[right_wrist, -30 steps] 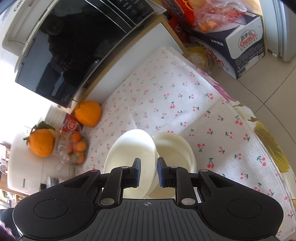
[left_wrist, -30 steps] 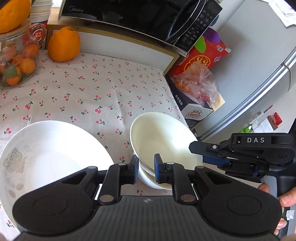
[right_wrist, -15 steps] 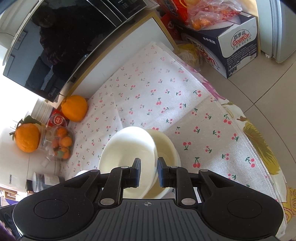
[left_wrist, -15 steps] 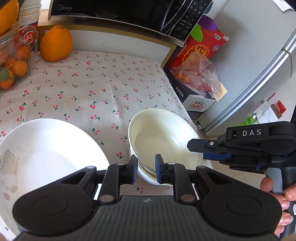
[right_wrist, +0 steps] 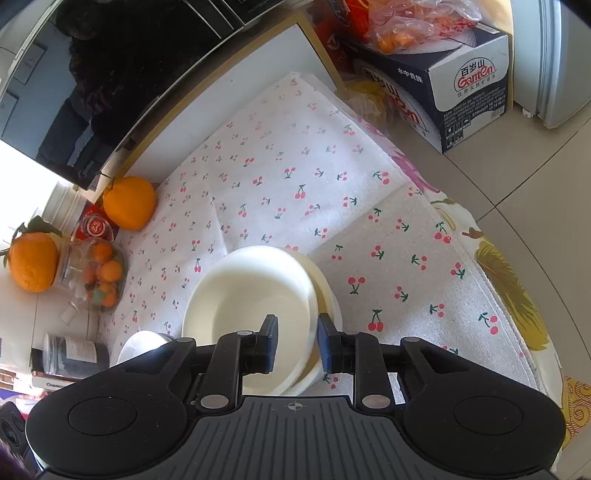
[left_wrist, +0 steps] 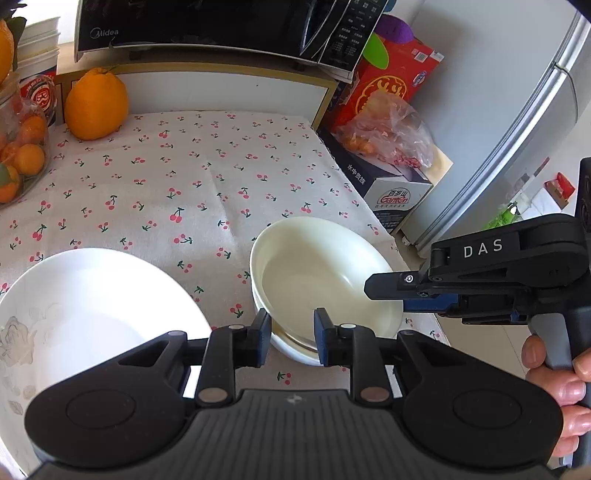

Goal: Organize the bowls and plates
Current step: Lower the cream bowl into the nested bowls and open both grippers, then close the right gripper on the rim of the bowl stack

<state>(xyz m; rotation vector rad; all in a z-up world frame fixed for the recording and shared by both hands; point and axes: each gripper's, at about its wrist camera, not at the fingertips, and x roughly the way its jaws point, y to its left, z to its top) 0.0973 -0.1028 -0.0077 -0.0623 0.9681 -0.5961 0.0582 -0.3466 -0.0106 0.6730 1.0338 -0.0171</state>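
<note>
Cherry-print cloth [left_wrist: 207, 177], microwave [left_wrist: 221, 26] behind; both claws [left_wrist: 290, 341] [right_wrist: 297, 341] just opening, rims between, ungripped.

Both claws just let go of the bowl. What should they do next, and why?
Probably lift both away. The top bowl sits nested in the lower one, and the left gripper and right gripper jaws have just been opening, rim between them, unpinched.

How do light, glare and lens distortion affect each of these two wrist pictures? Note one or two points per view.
Left wrist view: fisheye bends the fridge edge into a curve; bright light washes out the white plate, leaving its pattern faint. Right wrist view: the microwave door mirrors a dark figure; the far left edge is overexposed; the stacked bowls stay sharp, with straight floor joints bowed.
</note>
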